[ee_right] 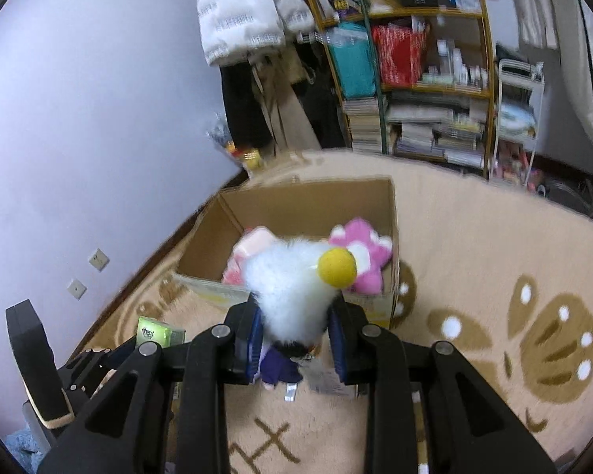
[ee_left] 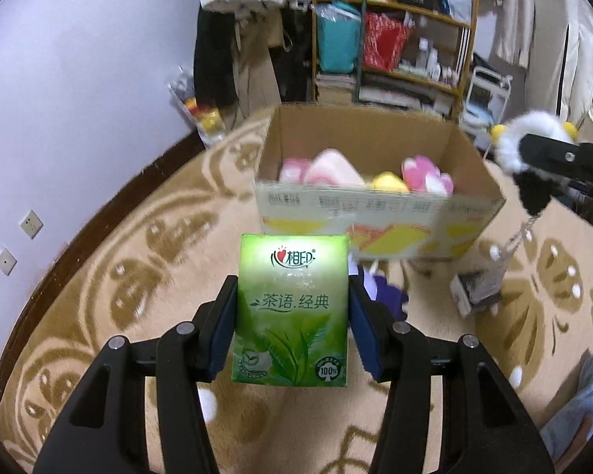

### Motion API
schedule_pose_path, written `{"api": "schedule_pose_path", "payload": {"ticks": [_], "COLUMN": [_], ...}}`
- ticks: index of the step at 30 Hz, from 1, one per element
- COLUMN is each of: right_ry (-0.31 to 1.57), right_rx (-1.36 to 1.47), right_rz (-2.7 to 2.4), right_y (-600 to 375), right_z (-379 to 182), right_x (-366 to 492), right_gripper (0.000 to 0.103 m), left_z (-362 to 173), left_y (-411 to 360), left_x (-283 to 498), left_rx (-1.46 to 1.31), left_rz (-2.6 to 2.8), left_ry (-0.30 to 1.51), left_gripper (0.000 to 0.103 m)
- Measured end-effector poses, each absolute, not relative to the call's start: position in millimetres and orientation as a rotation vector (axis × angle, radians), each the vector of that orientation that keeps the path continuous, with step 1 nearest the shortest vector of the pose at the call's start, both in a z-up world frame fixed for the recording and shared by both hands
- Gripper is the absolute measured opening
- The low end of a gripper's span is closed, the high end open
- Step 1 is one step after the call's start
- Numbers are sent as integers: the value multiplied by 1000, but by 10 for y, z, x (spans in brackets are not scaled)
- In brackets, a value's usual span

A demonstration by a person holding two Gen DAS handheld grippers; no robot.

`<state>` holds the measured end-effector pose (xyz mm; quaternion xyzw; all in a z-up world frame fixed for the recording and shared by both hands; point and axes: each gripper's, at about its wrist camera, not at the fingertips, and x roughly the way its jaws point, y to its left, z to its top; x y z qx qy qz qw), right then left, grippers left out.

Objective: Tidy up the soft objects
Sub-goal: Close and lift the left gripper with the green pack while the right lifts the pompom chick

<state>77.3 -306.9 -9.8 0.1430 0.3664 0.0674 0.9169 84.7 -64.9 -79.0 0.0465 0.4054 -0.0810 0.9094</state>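
Note:
My left gripper point(ee_left: 292, 308) is shut on a green tissue pack point(ee_left: 291, 310), held upright above the carpet; its blue pads press both sides. The pack's top point(ee_right: 160, 333) also shows at the lower left of the right wrist view. My right gripper point(ee_right: 295, 326) is shut on a fluffy white plush toy point(ee_right: 292, 282) with a yellow ball on it; the same toy point(ee_left: 527, 146) hangs at the right edge of the left wrist view. Ahead stands an open cardboard box point(ee_left: 375, 213), point(ee_right: 296, 205) holding pink and yellow plush items point(ee_left: 427, 175), point(ee_right: 361, 254).
A beige patterned carpet point(ee_left: 146, 260) covers the floor. A purple cloth point(ee_left: 387, 296) and a small dark packet point(ee_left: 478, 288) lie near the box. A shelf unit point(ee_right: 427, 79) with books and bags, hanging coats point(ee_right: 249, 19) and a wall point(ee_left: 79, 79) stand behind.

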Motion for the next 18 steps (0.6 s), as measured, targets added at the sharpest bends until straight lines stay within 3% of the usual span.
{"api": "schedule_pose_path", "payload": {"ticks": [18], "right_ry": [566], "right_rx": [238], "right_rz": [94], "right_y": [-3158], "right_z": [499], "right_x": [765], "right_gripper": [30], "left_z": [54], "left_y": [-498], "left_x": [1227], "left_rx": [128], "left_rz": [-143], "left_ry": [627], "left_gripper": [51]}}
